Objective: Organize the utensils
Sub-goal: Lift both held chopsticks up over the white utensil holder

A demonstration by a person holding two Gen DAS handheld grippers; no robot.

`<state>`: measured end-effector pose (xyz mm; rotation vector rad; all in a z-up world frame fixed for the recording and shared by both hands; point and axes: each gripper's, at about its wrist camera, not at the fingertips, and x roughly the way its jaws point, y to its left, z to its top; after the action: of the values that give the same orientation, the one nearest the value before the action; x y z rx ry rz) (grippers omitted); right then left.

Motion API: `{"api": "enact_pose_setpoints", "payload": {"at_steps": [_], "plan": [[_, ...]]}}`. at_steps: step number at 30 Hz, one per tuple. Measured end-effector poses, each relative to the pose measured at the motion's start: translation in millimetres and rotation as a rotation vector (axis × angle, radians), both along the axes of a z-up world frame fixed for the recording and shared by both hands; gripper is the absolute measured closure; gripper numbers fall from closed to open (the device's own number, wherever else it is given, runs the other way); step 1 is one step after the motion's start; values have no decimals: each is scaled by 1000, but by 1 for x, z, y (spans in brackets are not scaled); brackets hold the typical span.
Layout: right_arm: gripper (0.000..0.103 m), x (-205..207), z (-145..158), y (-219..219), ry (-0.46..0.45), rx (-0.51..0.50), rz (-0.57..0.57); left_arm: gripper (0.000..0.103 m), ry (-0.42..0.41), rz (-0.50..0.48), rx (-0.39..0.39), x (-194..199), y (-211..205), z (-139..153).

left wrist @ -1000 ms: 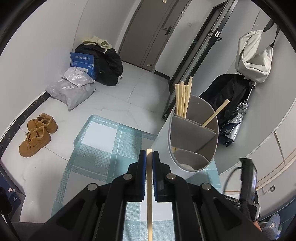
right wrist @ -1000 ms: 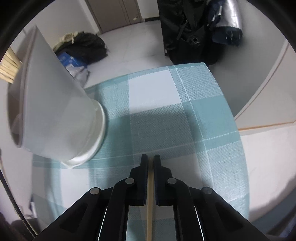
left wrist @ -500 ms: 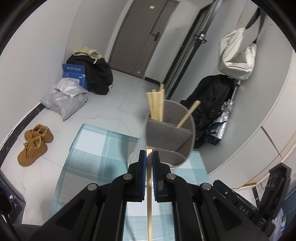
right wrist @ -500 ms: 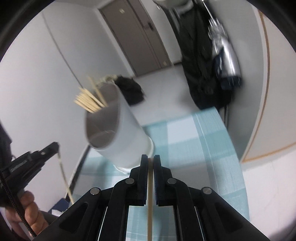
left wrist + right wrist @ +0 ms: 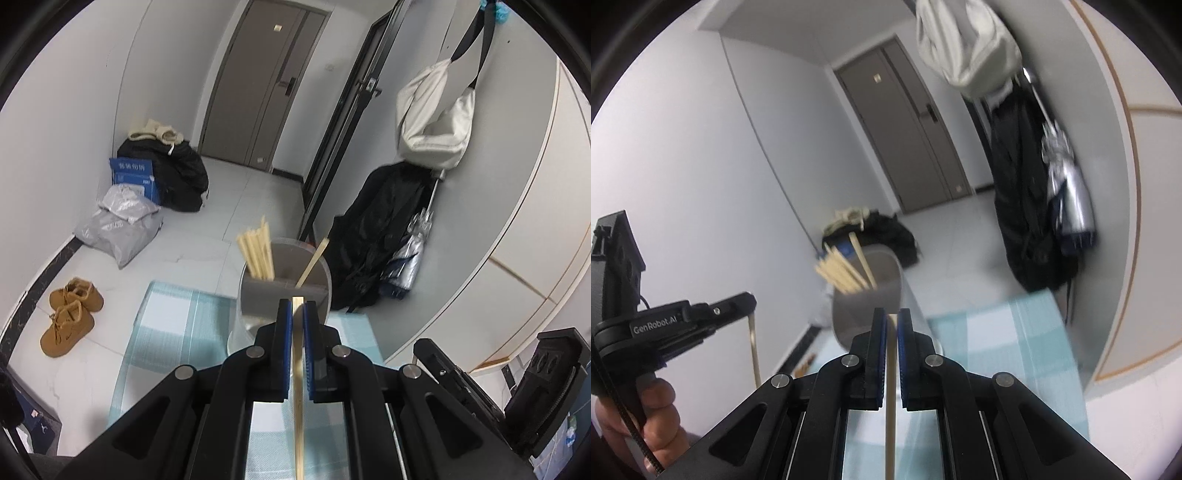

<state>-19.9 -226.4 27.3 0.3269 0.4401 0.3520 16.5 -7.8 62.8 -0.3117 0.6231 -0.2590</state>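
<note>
Chopstick (image 5: 297, 373) pinched in my left claw (image 5: 297, 314), another (image 5: 891, 387) in right claw (image 5: 892, 321). Light, stiff, slippery sticks; mid-shaft grip steadies them for holder (image 5: 321, 280).

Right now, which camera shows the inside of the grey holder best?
The left wrist view: the holder is sharp, its inner dividers and the chopsticks in it are plain. The right wrist view shows it blurred, partly behind the right gripper, with no dividers visible.
</note>
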Motion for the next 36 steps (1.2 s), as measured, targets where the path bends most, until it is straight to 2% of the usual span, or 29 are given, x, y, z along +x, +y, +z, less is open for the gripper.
{"api": "enact_pose_setpoints", "payload": {"at_steps": [11,19,28,36], "plan": [[98,25,79,0,-207,-4,33,100,-114,13,8,24,-11,49],[98,70,113,4,-304,-15,77,100,-171,71,7,54,-3,63],[98,127,129,20,-385,-45,125,100,-259,143,-8,94,10,58],[98,182,110,37,-403,-13,151,100,-298,191,-4,126,11,35]]}}
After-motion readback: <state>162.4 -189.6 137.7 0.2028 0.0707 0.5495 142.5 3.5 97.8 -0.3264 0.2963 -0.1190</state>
